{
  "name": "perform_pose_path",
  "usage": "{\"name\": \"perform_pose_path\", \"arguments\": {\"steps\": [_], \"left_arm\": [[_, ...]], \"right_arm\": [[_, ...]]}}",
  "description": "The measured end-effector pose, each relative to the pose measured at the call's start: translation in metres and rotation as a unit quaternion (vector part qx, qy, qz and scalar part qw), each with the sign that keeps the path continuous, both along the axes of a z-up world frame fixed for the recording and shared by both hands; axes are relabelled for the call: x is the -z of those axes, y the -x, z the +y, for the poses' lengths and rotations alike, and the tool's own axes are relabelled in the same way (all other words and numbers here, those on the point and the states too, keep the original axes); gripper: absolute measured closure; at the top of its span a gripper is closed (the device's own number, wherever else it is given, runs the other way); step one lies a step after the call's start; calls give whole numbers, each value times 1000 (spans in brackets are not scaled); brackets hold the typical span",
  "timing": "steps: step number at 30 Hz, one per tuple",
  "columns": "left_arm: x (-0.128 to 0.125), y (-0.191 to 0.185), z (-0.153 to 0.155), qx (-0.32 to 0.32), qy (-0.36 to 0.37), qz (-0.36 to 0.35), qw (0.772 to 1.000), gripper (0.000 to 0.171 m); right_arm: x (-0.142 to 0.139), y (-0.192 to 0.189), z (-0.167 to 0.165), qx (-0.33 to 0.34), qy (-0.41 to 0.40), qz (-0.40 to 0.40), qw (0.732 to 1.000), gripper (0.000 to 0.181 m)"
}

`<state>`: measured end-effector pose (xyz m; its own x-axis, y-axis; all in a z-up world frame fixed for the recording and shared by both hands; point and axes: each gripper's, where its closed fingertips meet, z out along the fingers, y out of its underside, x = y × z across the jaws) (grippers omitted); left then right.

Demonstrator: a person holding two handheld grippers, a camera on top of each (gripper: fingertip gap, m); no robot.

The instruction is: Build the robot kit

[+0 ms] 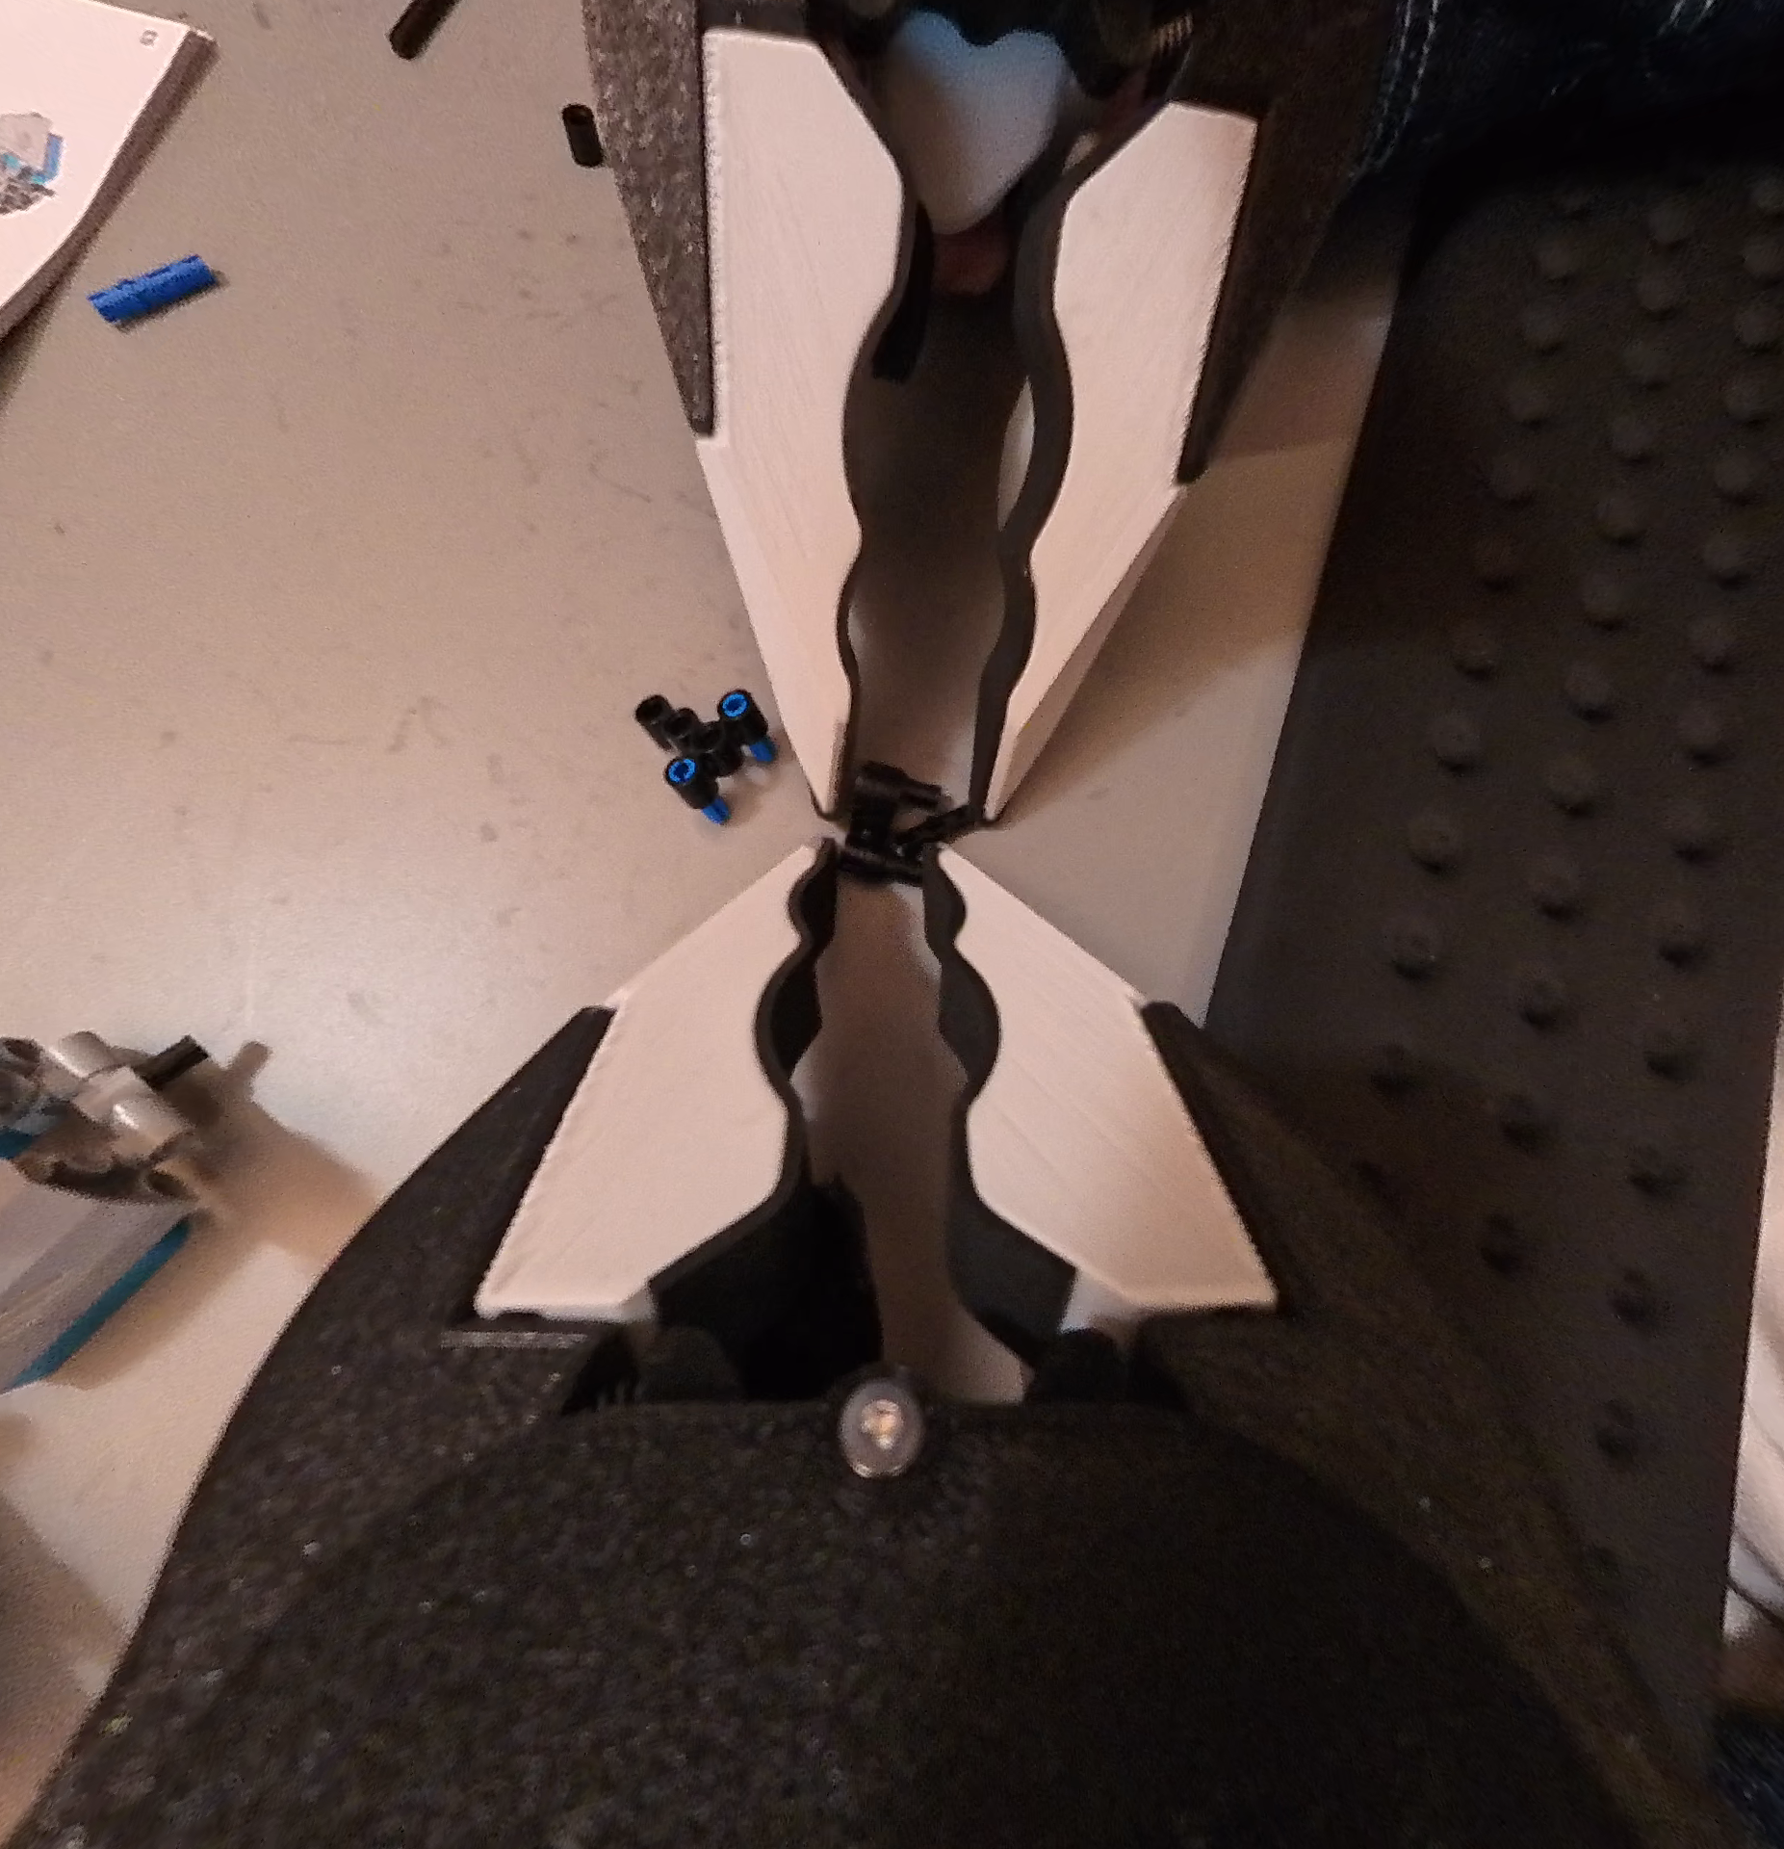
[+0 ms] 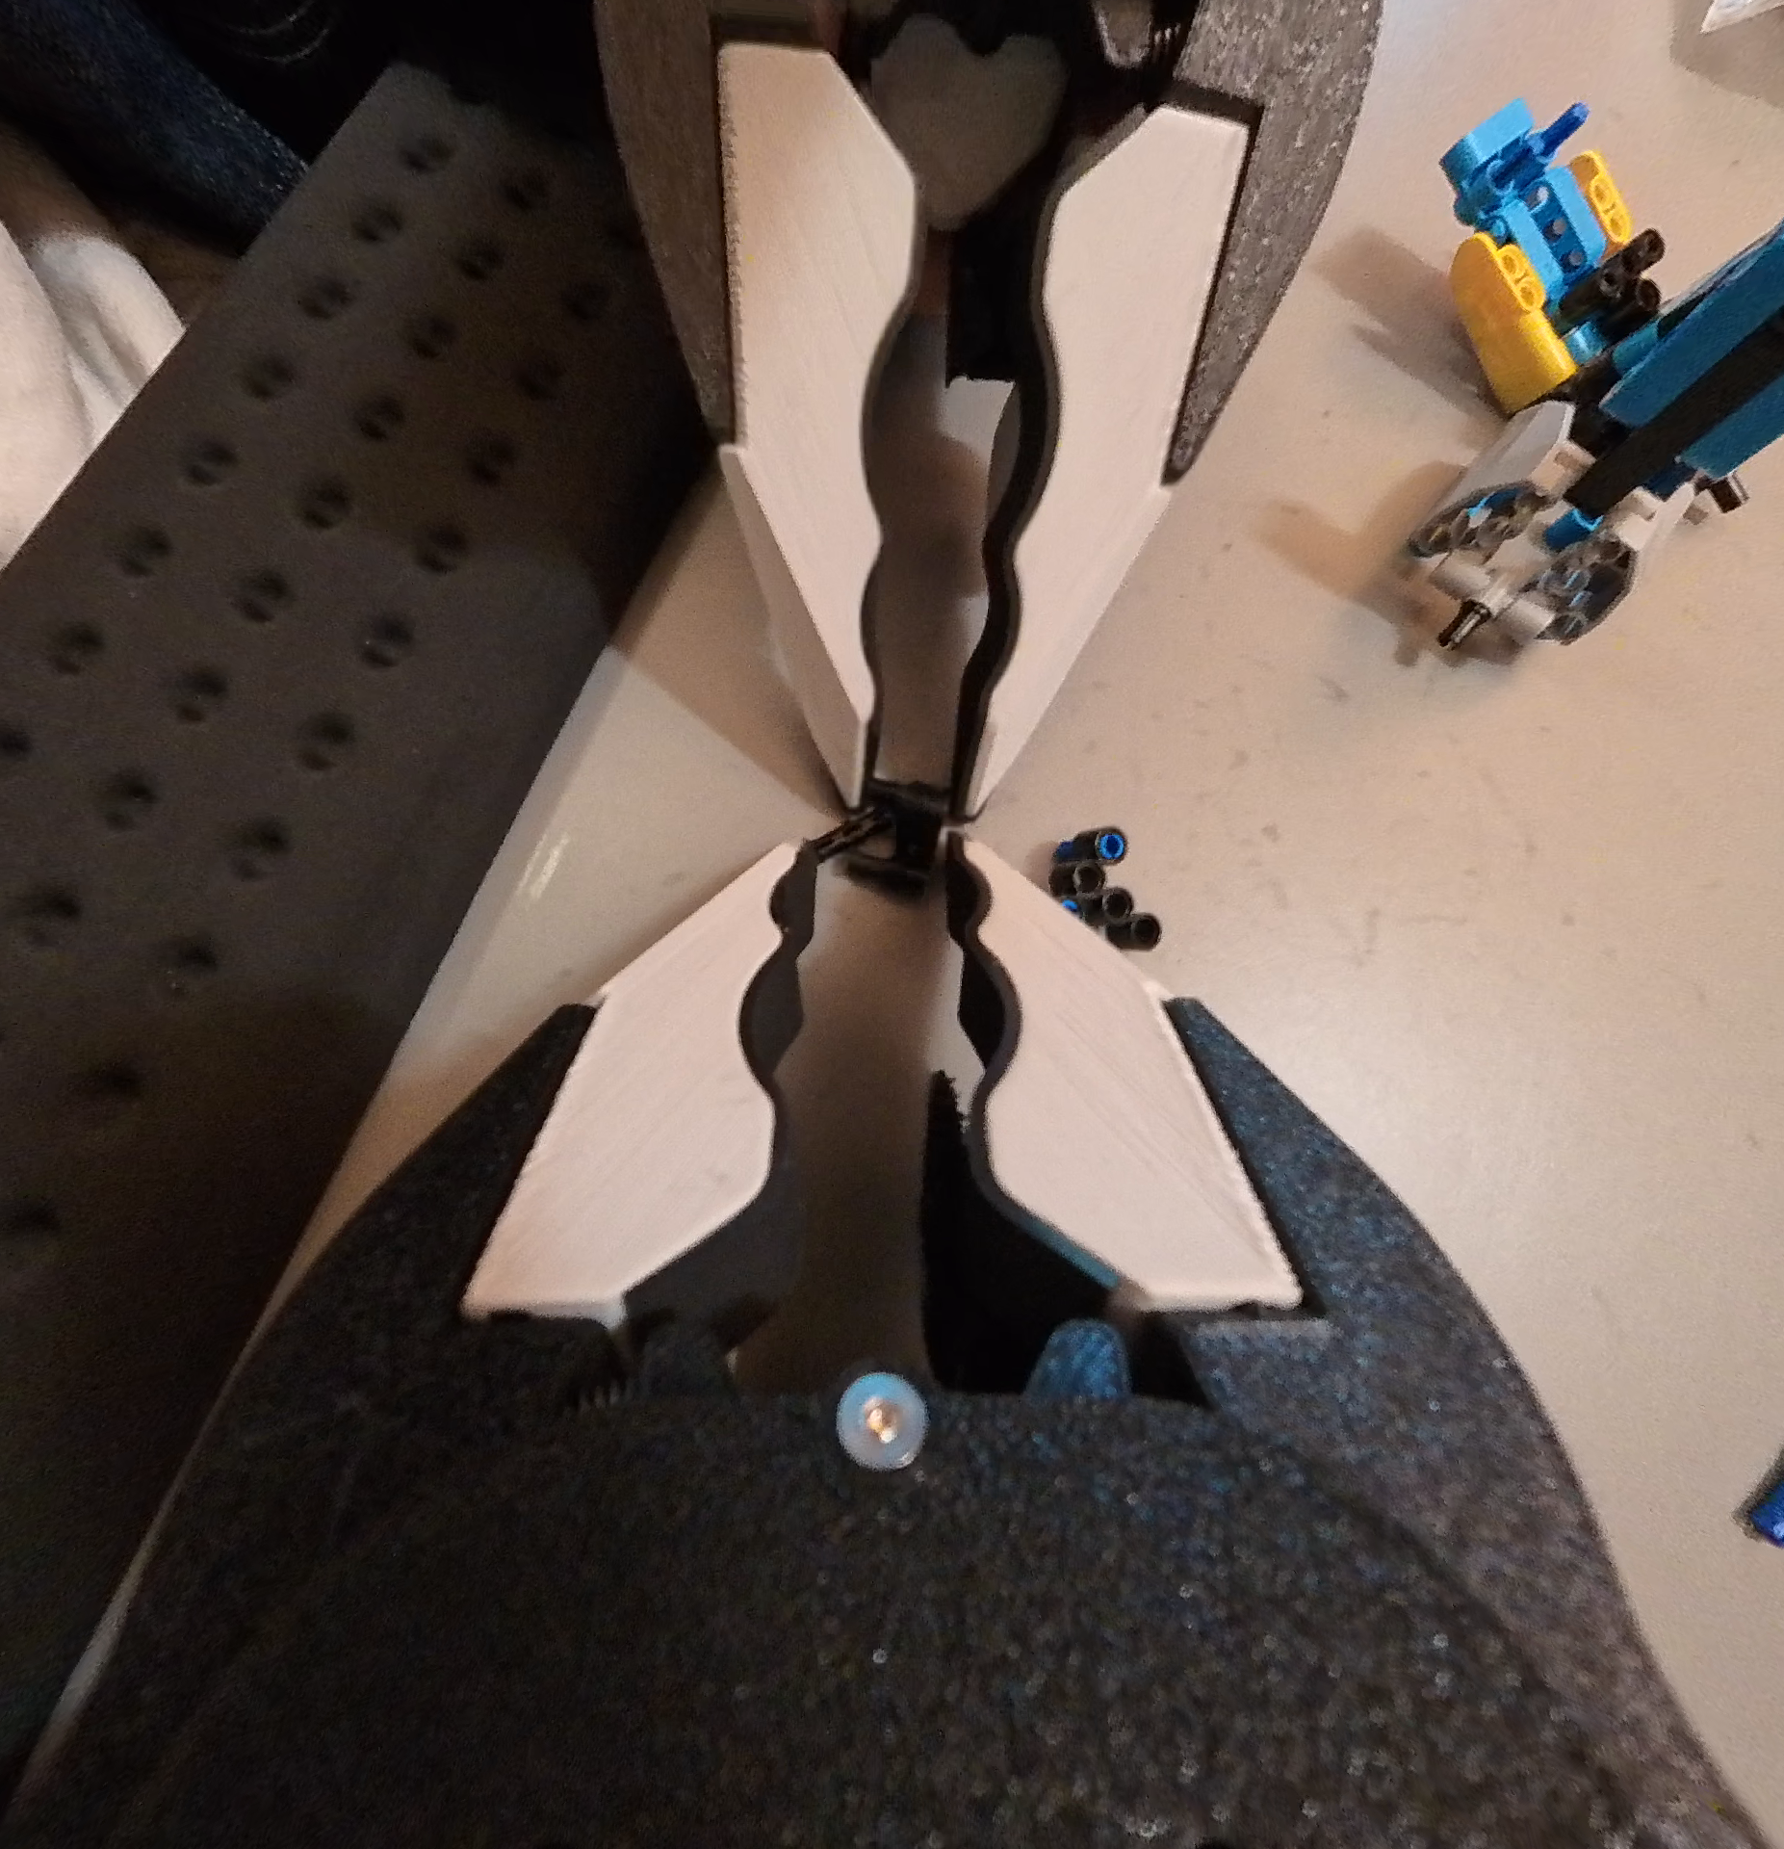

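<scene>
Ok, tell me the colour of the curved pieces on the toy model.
Yellow, clearest in the right wrist view.

Both grippers (image 1: 880, 850) (image 2: 878, 845) alike — white wedge fingers (image 1: 687, 1131), wavy black pads, speckled black bodies, one silver screw (image 1: 878, 1423).

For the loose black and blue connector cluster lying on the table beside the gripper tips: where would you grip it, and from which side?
Judging by its pose, grip the connector cluster across its narrow black middle, coming down from above. It lies flat on the table, with blue-ended stubs sticking out at the ends, so the middle gives the plainest opposing faces. Both the left gripper and right gripper are already shut on a small black piece.
</scene>
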<state>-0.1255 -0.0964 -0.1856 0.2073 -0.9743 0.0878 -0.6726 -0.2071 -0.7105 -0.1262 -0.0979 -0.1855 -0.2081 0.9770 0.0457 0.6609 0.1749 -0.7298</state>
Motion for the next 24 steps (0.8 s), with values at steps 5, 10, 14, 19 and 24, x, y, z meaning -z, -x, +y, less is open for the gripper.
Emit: {"name": "perform_pose_path", "arguments": {"steps": [5, 10, 14, 19, 24], "left_arm": [[0, -1, 0, -5, -7, 2, 1000, 155], [0, -2, 0, -10, -7, 3, 1000, 155], [0, -2, 0, -12, -9, 3, 1000, 155], [0, -2, 0, -18, -9, 4, 1000, 155], [1, -2, 0, -23, -31, 11, 999, 156]], "right_arm": [[0, 2, -1, -1, -2, -1, 1000, 156], [0, 3, -1, 2, 4, -2, 1000, 156], [1, 3, 0, 8, 20, -2, 1000, 157], [1, 3, 0, 17, 33, -6, 999, 158], [1, 4, 0, 35, 37, -21, 998, 159]]}}
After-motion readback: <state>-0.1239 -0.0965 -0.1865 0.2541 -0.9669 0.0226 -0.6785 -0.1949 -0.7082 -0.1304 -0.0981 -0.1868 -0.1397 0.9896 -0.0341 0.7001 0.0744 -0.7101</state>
